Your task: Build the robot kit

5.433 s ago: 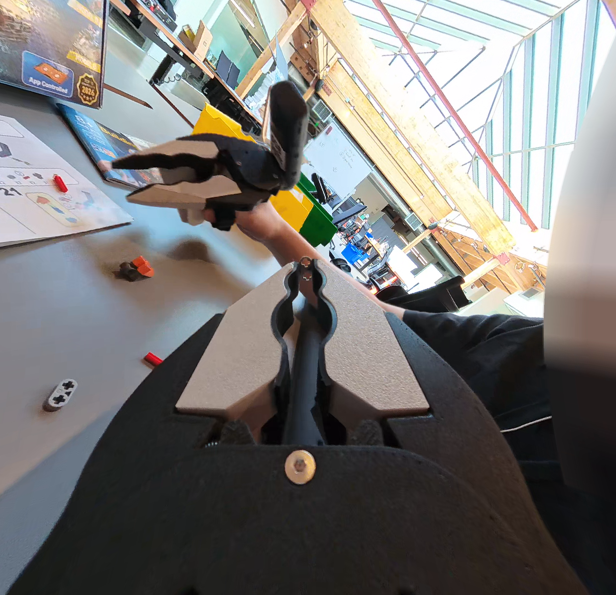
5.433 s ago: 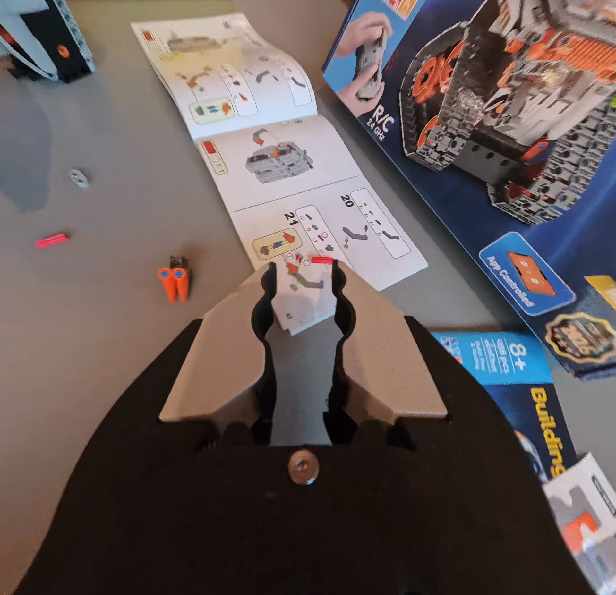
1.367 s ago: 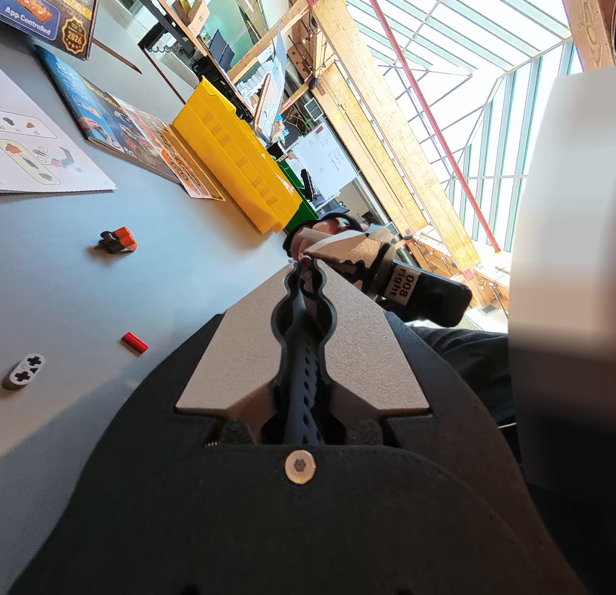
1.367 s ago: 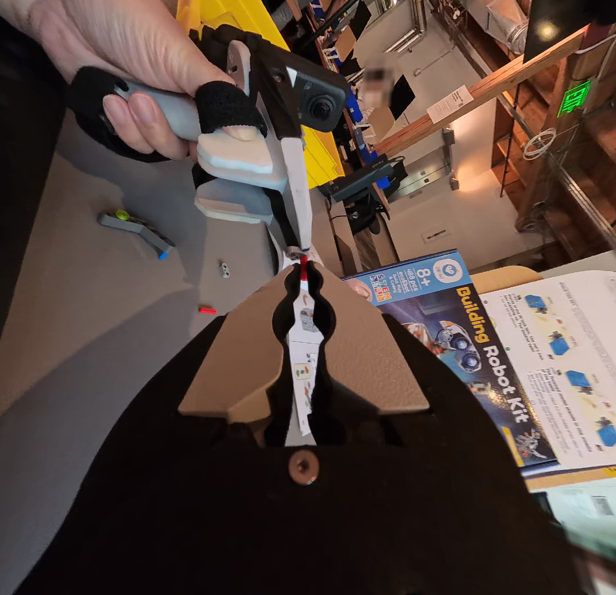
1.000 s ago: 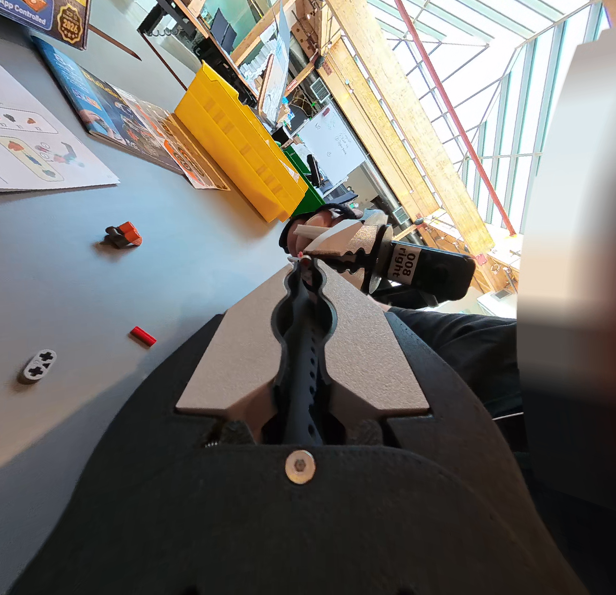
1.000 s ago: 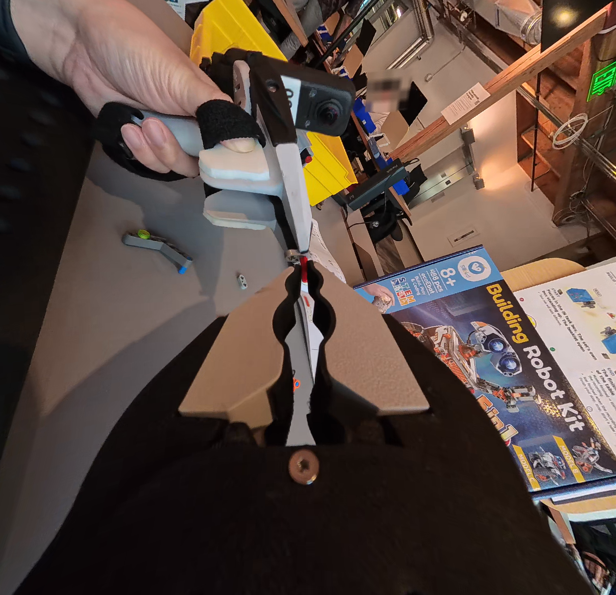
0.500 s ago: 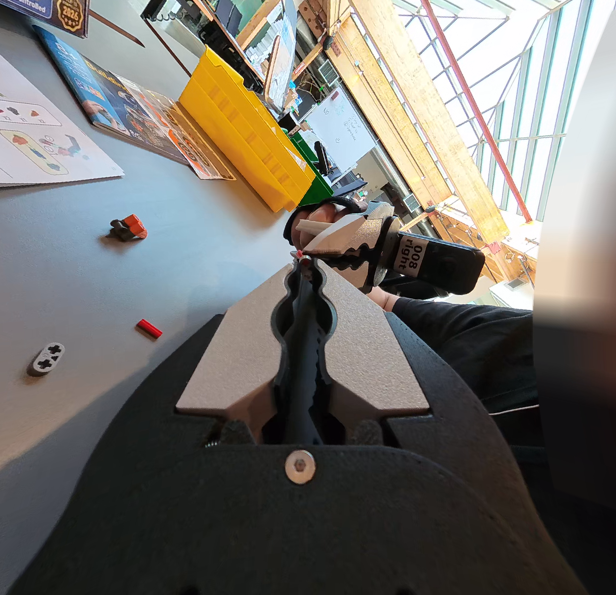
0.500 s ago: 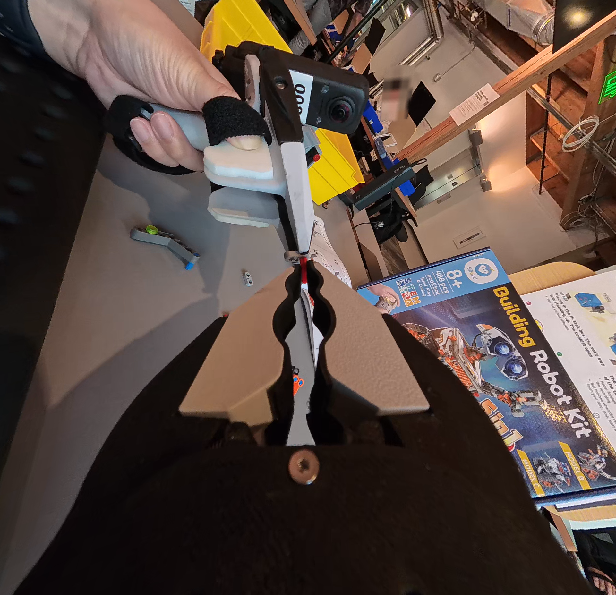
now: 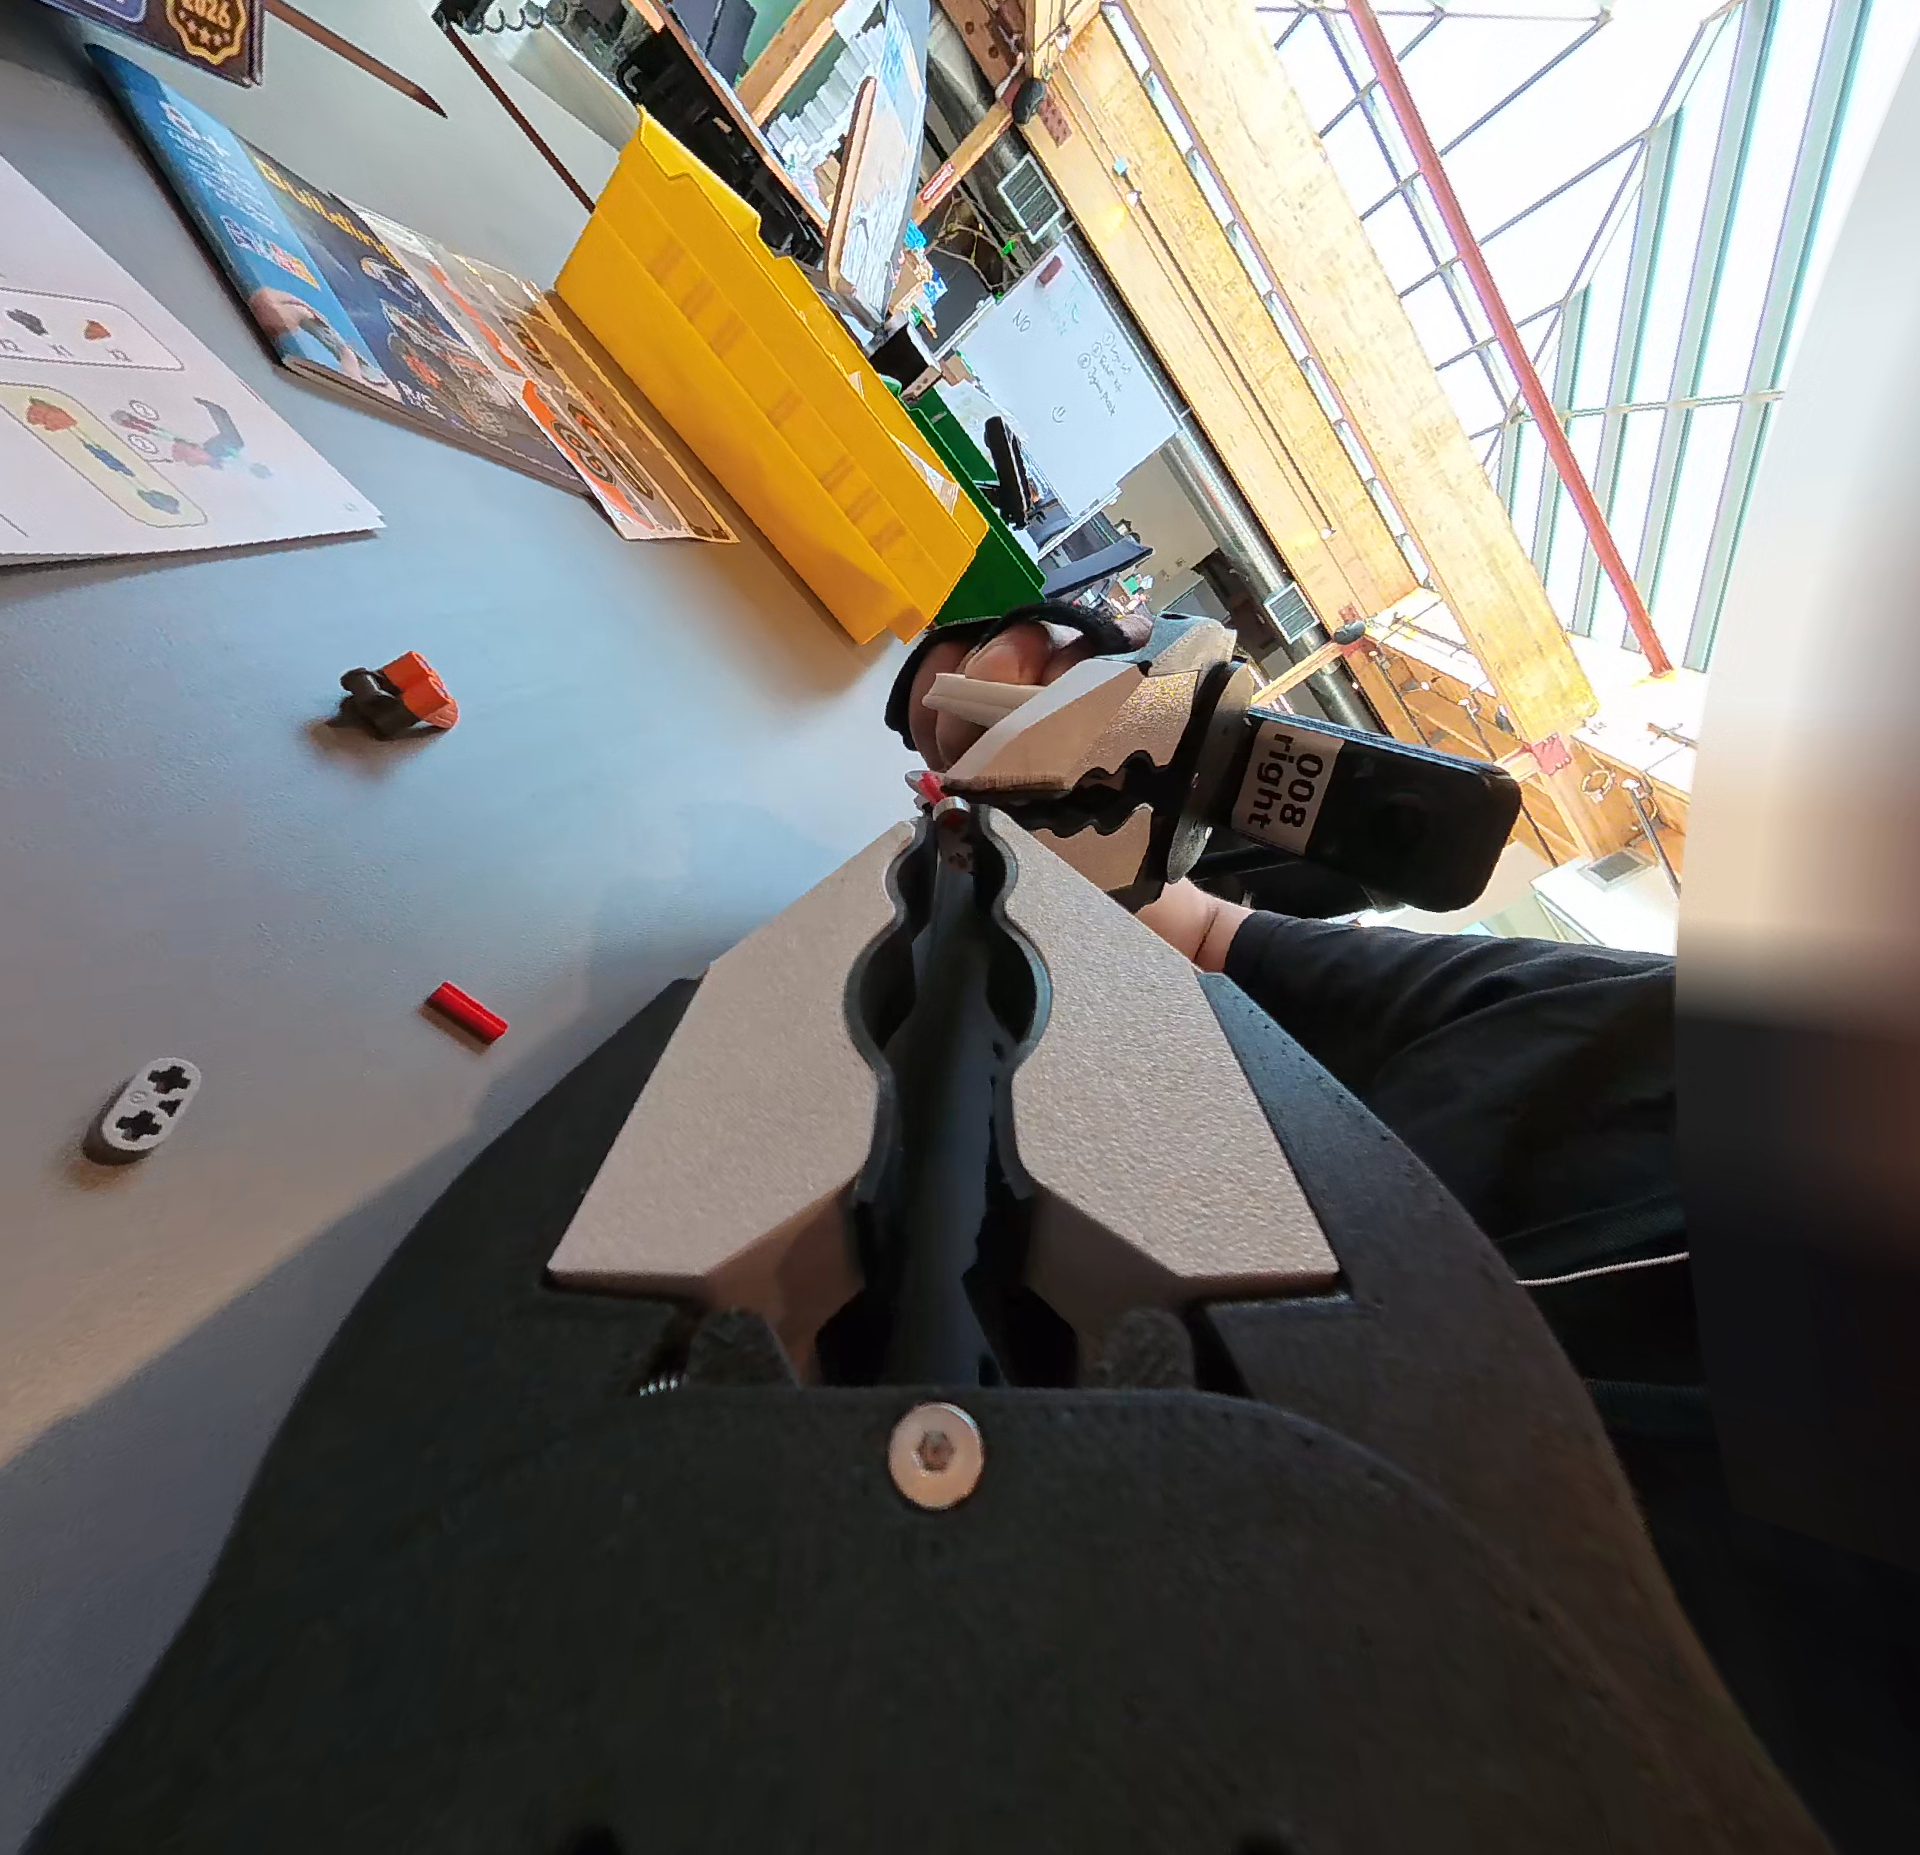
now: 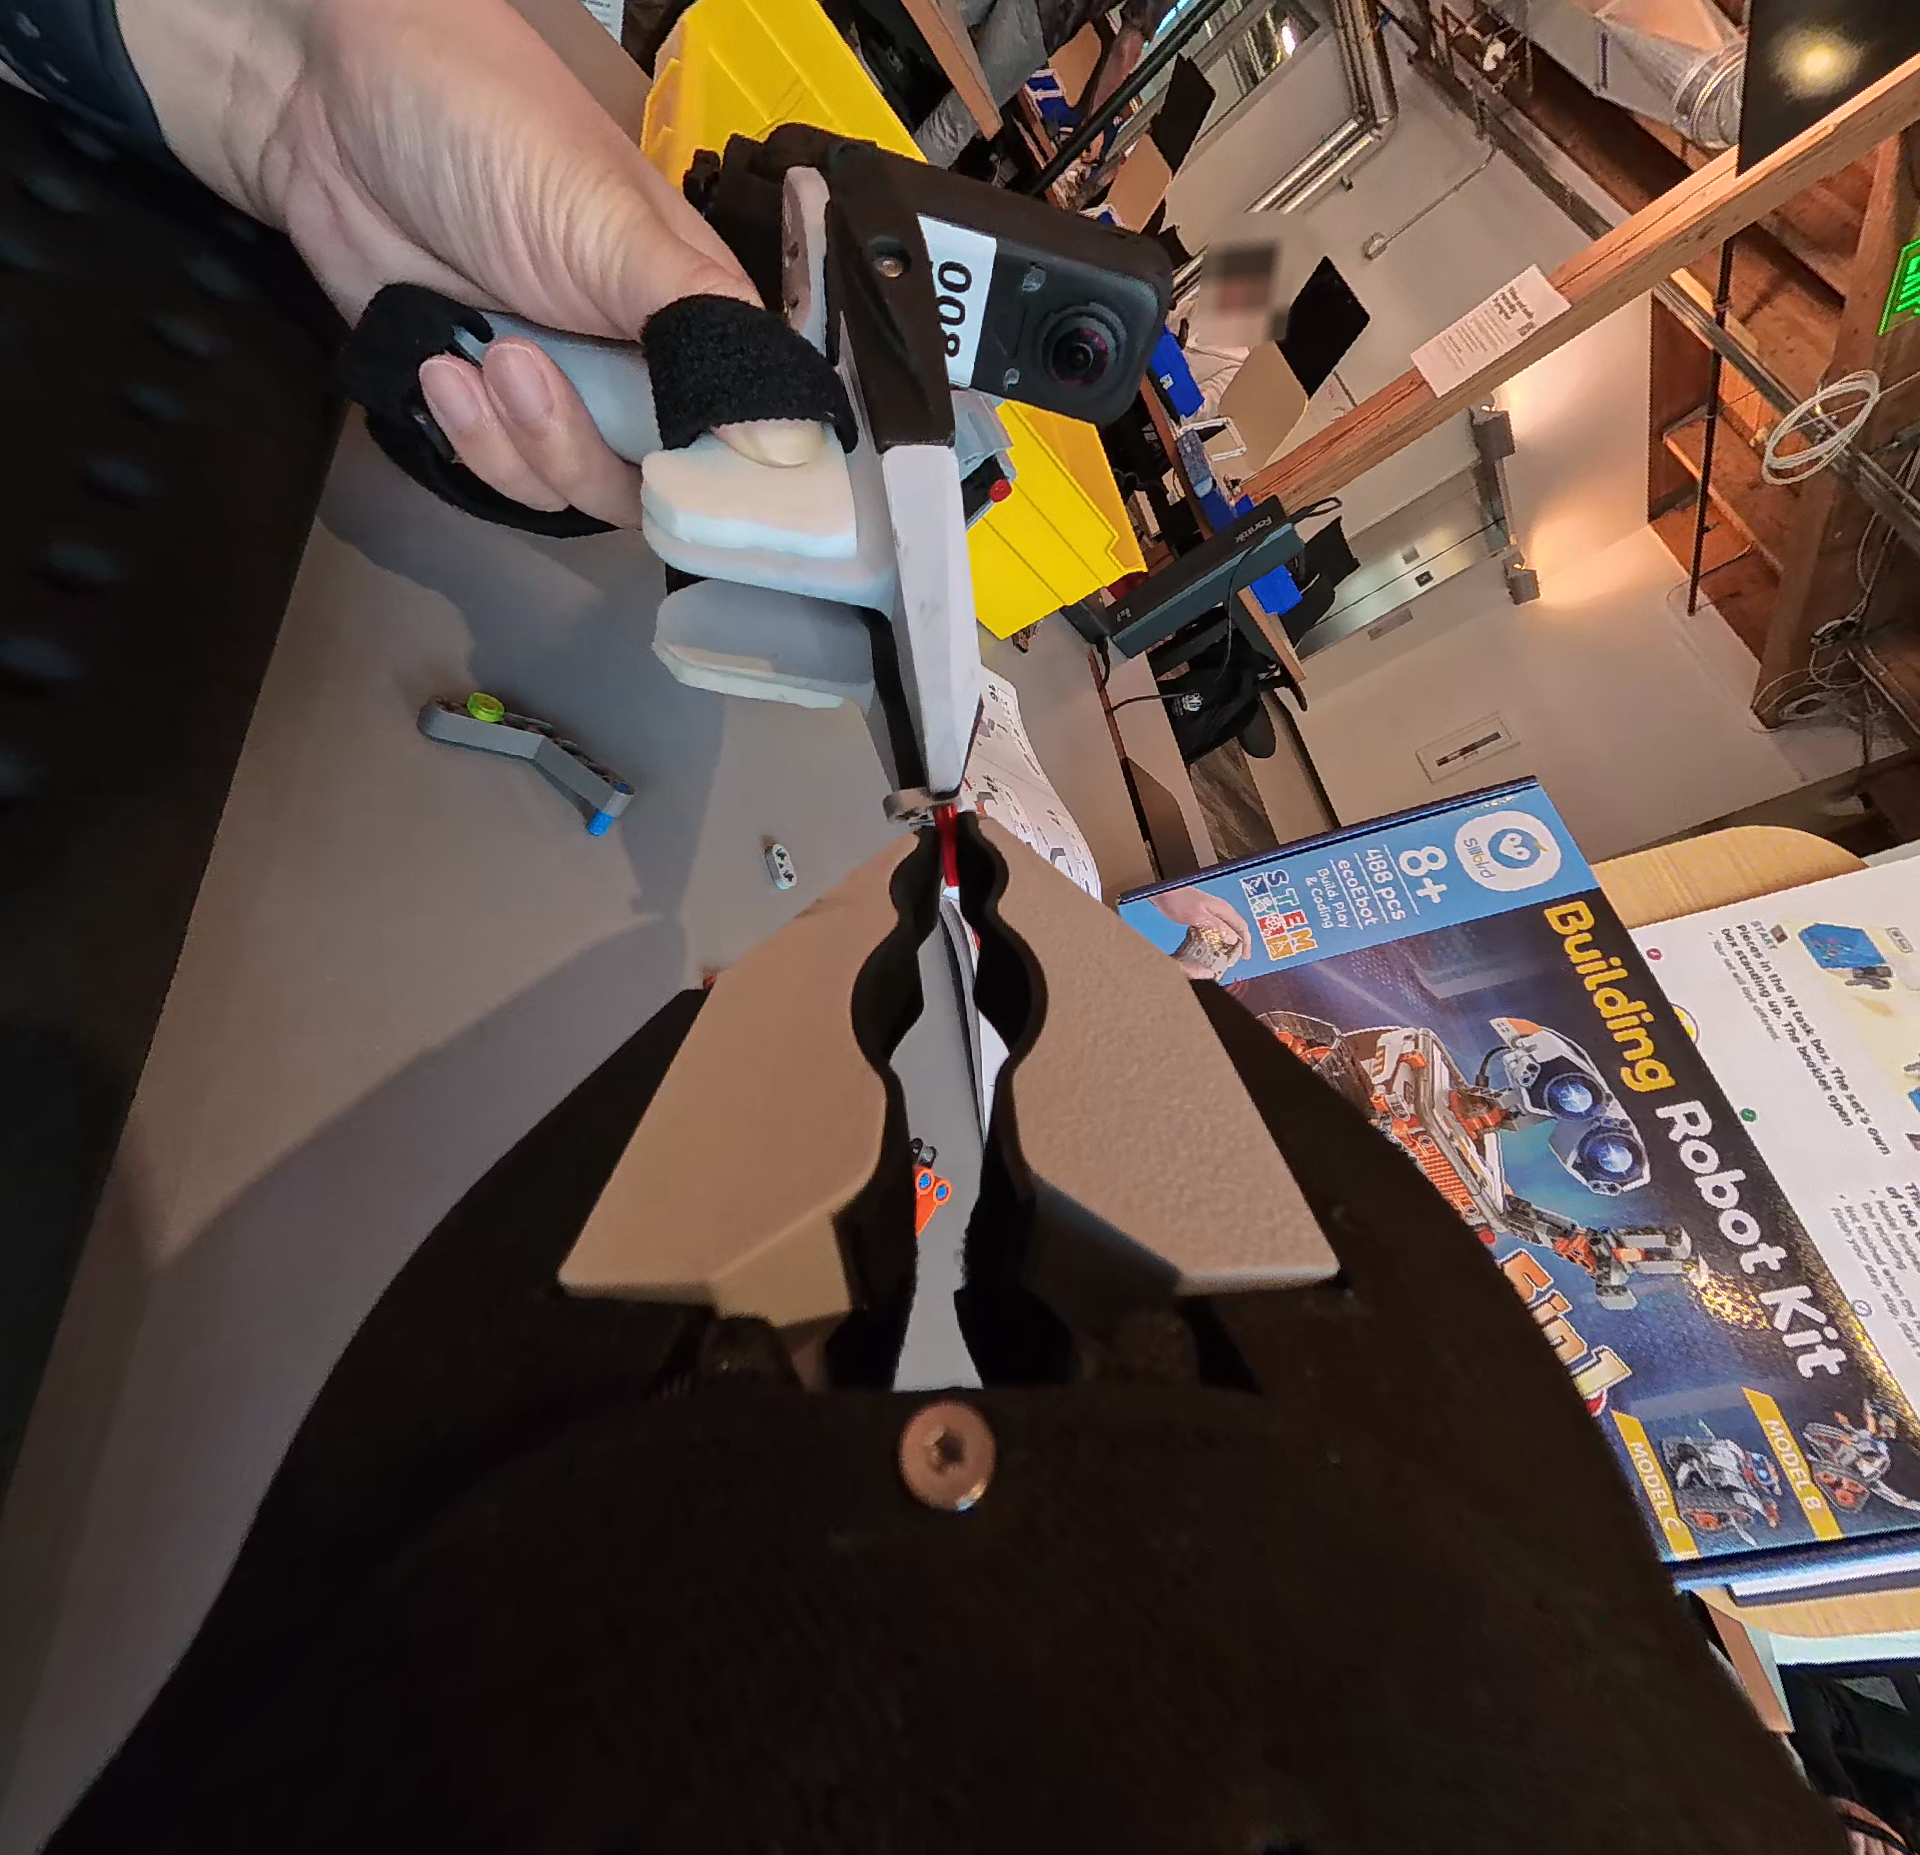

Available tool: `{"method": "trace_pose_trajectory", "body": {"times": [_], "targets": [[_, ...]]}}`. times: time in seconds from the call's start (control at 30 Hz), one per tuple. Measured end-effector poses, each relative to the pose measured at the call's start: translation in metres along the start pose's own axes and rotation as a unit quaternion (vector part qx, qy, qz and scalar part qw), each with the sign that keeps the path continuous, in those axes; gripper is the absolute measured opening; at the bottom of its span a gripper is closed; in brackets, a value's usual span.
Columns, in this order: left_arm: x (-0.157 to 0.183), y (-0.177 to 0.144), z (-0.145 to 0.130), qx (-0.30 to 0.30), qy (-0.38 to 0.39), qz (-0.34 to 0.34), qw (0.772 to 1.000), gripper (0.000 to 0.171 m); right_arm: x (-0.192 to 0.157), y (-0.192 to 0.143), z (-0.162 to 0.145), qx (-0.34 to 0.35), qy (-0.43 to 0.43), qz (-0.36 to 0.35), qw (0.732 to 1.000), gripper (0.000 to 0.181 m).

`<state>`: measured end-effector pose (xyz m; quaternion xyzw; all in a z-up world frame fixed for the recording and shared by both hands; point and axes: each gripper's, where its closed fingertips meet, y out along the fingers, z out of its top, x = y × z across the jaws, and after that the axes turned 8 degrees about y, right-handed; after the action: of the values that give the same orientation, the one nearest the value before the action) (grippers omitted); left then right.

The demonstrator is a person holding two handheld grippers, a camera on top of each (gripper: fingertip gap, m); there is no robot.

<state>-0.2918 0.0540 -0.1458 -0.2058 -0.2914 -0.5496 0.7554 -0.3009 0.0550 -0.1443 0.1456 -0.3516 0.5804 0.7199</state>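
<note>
We are holding both tongs tip to tip above the grey desk (image 9: 623,683). Our left tongs (image 9: 948,837) are clamped nearly shut on a dark studded beam (image 9: 940,1130), with a small grey ring piece (image 10: 914,804) at its tip. Our right tongs (image 10: 948,849) are pinched shut on a thin red pin (image 10: 945,837), which is touching that ring. A loose red pin (image 9: 465,1009), a grey two-hole link (image 9: 142,1109) and an orange-and-black piece (image 9: 400,691) are lying on the desk nearby.
</note>
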Motion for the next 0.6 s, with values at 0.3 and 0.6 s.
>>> {"method": "trace_pose_trajectory", "body": {"times": [0.3, 0.6], "targets": [[-0.0011, 0.0002, -0.0009, -0.003, 0.0, 0.002, 1.0, 0.005, -0.0008, 0.0007, -0.0006, 0.0, 0.004, 0.001, 1.0, 0.001], [-0.0012, 0.001, -0.0019, -0.005, 0.002, 0.004, 1.0, 0.004, -0.0007, 0.0018, -0.001, -0.002, -0.001, -0.003, 1.0, 0.001]]}}
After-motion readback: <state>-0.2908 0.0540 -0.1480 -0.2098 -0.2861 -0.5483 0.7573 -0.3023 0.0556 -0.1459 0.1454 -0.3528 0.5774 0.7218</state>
